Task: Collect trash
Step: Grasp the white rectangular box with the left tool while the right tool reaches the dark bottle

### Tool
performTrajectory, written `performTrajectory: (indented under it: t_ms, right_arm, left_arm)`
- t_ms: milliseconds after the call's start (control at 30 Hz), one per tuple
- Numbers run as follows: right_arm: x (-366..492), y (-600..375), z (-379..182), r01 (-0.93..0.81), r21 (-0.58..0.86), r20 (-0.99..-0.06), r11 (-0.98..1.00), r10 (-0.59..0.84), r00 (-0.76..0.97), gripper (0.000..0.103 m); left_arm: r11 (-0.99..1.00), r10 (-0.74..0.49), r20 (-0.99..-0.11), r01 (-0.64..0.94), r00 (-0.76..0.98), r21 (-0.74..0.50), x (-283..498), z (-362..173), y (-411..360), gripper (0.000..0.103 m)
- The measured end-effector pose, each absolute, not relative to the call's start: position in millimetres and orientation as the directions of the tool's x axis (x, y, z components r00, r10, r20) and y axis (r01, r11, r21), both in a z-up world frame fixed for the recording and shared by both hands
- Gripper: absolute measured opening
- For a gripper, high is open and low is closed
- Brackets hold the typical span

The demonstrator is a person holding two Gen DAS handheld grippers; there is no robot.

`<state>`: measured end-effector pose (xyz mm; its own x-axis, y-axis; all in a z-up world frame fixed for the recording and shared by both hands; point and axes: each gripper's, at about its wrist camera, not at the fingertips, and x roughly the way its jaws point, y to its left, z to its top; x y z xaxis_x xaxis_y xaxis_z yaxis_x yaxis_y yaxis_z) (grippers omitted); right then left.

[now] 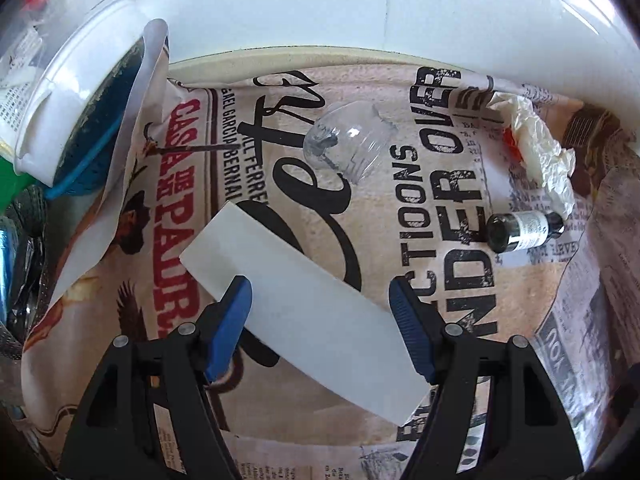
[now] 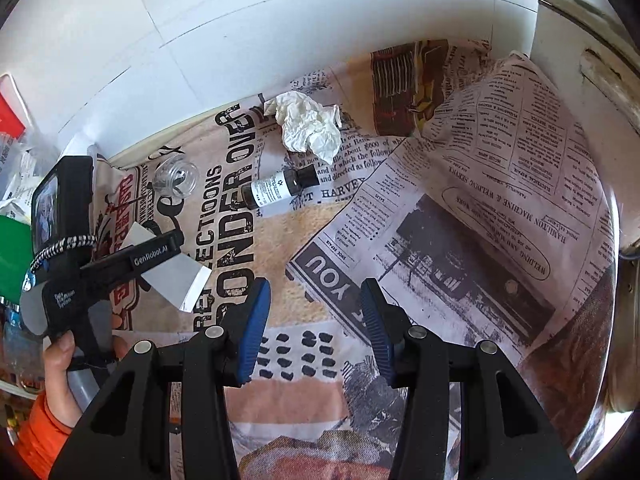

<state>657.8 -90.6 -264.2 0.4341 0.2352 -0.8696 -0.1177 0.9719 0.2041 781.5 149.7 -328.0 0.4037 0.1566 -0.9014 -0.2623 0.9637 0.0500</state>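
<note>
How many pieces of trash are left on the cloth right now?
4: white flat strip between the open left tongs, clear plastic cup on its side, small dark bottle, crumpled tissue. More may be hidden.

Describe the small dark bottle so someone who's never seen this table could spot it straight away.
On the newspaper-print tablecloth, look just below the crumpled white tissue. The small dark glass bottle lies on its side there, the only item with a black cap and white label, unlike the clear plastic cup nearby.
</note>
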Motion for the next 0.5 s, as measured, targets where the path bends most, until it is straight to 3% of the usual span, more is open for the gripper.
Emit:
performTrajectory:
  t_ms: [200, 500]
  right_arm:
    - [680, -75, -265, -0.173, 0.221, -0.859, 0.96, 0.276, 0.432, 0.043]
    - [723, -47, -297, -0.163, 0.298, -0.867, 0.941, 0.338, 0.366, 0.043]
  left_arm:
    - [0.962, 0.221, -0.899, -0.238, 0.378, 0.136, 769, -332, 155, 0.07]
    - [0.963, 0.071, -0.932, -0.27, 0.354, -0.029, 737, -330, 198, 0.07]
